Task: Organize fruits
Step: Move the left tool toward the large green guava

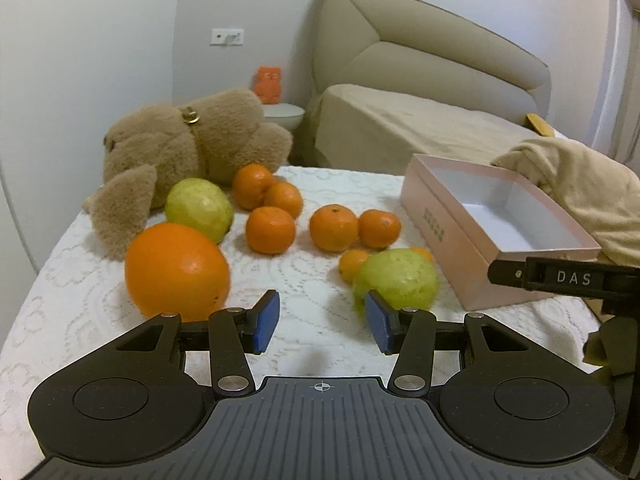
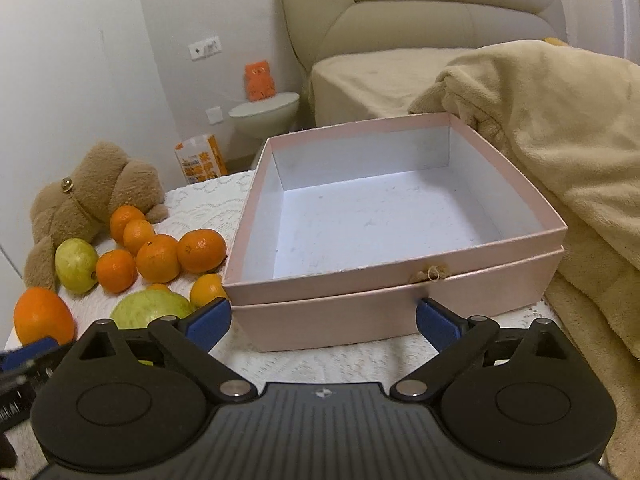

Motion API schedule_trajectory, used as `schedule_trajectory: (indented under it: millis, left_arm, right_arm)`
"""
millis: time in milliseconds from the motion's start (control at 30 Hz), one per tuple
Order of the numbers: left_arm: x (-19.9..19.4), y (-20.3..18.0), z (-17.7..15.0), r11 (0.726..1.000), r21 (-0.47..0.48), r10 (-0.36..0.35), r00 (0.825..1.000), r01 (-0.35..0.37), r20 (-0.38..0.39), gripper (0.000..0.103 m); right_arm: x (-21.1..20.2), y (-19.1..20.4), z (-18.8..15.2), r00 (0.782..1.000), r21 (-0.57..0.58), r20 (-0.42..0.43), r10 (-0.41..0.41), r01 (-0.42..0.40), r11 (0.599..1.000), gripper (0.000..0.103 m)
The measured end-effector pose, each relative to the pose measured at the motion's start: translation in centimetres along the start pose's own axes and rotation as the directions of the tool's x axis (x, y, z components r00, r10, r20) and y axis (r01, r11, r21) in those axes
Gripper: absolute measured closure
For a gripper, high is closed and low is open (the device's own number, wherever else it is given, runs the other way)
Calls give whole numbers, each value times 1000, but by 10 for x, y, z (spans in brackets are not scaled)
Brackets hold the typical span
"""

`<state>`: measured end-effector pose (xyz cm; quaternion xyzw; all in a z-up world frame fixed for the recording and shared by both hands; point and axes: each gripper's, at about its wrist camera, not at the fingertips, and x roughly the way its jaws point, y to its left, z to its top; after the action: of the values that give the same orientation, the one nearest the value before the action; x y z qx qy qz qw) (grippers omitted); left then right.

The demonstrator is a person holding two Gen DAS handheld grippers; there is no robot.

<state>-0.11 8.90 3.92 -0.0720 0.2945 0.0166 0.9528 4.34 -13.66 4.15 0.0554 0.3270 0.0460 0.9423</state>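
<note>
On the white lace cloth lie a large orange, two green guavas and several mandarins. My left gripper hovers low over the cloth between the orange and the nearer guava. Its blue pads stand apart with nothing between them. The pink box is open-topped and white inside, with no fruit in it. Just before its front wall, my right gripper stands wide open and holds nothing. The same fruits, among them the large orange and the nearer guava, lie to its left.
A brown teddy bear lies behind the fruits at the back left. A beige blanket presses against the box's right side. Behind are a bed, a small round table and an orange figurine.
</note>
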Motion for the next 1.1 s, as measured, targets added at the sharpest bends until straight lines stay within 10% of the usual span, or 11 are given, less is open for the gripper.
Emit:
schedule_trajectory:
  millis: [800,1100]
  left_arm:
    - [26,-63,10,953,299,-53,998,55,-14,49]
    - [35,-86,8,876,481,20,999,-40,46,45]
  right_arm:
    - [3,-41,-2,998,124,19,63,-65,990,4]
    - [6,-55,-10,999,163,-17,42,-39,986,4]
